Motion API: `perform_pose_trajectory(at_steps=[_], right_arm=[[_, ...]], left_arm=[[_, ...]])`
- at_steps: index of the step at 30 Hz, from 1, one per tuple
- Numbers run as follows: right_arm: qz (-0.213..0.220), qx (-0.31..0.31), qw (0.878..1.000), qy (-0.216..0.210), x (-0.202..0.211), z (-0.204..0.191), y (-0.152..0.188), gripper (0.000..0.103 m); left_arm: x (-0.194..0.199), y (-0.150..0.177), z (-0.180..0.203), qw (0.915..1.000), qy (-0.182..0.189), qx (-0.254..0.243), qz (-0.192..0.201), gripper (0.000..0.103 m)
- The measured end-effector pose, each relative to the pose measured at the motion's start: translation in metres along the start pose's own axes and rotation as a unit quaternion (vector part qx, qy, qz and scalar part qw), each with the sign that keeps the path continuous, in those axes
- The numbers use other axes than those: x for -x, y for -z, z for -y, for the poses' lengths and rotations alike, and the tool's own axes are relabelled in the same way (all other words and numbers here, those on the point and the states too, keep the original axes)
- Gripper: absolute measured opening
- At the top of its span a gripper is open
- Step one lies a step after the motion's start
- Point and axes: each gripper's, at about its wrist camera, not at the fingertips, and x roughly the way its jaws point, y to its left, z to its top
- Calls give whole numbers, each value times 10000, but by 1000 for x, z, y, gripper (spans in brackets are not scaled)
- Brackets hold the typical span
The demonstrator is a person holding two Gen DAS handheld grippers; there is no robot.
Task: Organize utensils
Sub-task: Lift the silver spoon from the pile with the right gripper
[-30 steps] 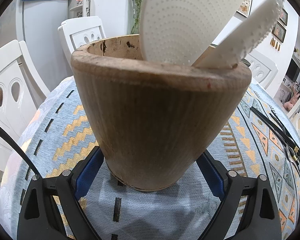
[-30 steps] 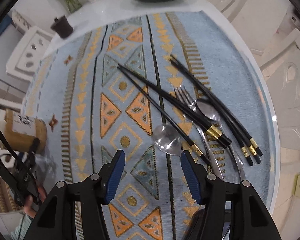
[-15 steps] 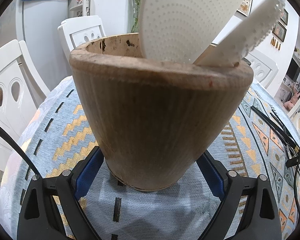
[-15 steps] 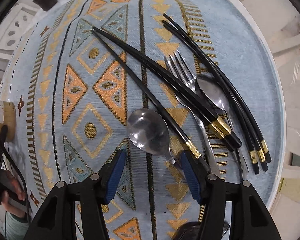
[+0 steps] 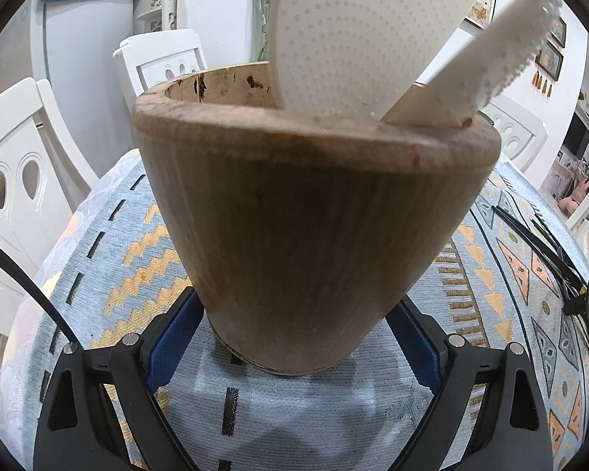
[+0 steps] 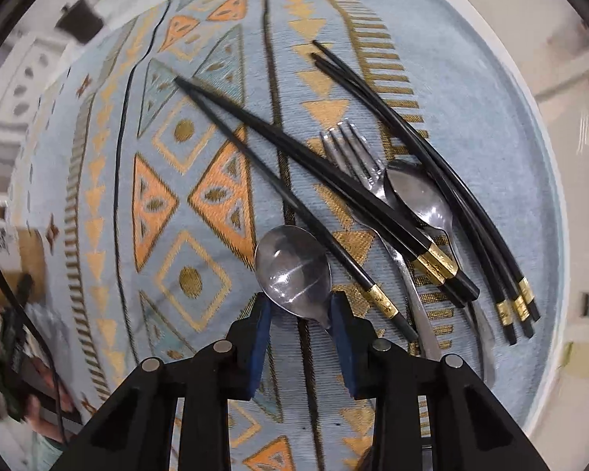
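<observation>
A wooden utensil holder [image 5: 306,235] stands on the patterned cloth, with two white perforated paddles [image 5: 357,31] sticking out of it. My left gripper [image 5: 294,333] is shut on its base, a blue pad on each side. In the right wrist view, my right gripper [image 6: 301,310] points down at a steel spoon [image 6: 290,267] lying on the cloth. Its jaws have just been closing, and the pads now sit against both sides of the lower bowl. Beside it lie black chopsticks [image 6: 306,172] with gold bands, a fork [image 6: 353,157] and a second spoon [image 6: 416,192].
More black chopsticks [image 6: 432,157] lie near the table's right edge [image 6: 546,157]. One chopstick [image 6: 381,298] runs just right of the held spoon. White chairs [image 5: 15,180] ring the table. A dark cup [image 6: 78,19] stands at the far left. A hand [image 6: 39,424] shows at bottom left.
My right gripper has come down over the utensils and its jaws have narrowed from wide open onto the spoon's bowl. The left gripper and the holder have not moved.
</observation>
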Motion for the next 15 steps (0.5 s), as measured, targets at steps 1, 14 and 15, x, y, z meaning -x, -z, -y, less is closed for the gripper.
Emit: perform_pose_trajectory(at_steps=[1, 14, 15], right_arm=[[-28, -177, 9997, -163, 0, 4, -3, 30], [-528, -2170, 9520, -2095, -12, 58, -5, 30], [-542, -2316, 9447, -2257, -16, 60, -1, 36]], left_arm=[[0, 0, 0, 10000, -1, 0, -1, 93], [-2, -1, 1, 10000, -11, -4, -41, 93], [-5, -3, 2, 10000, -12, -5, -45, 93]])
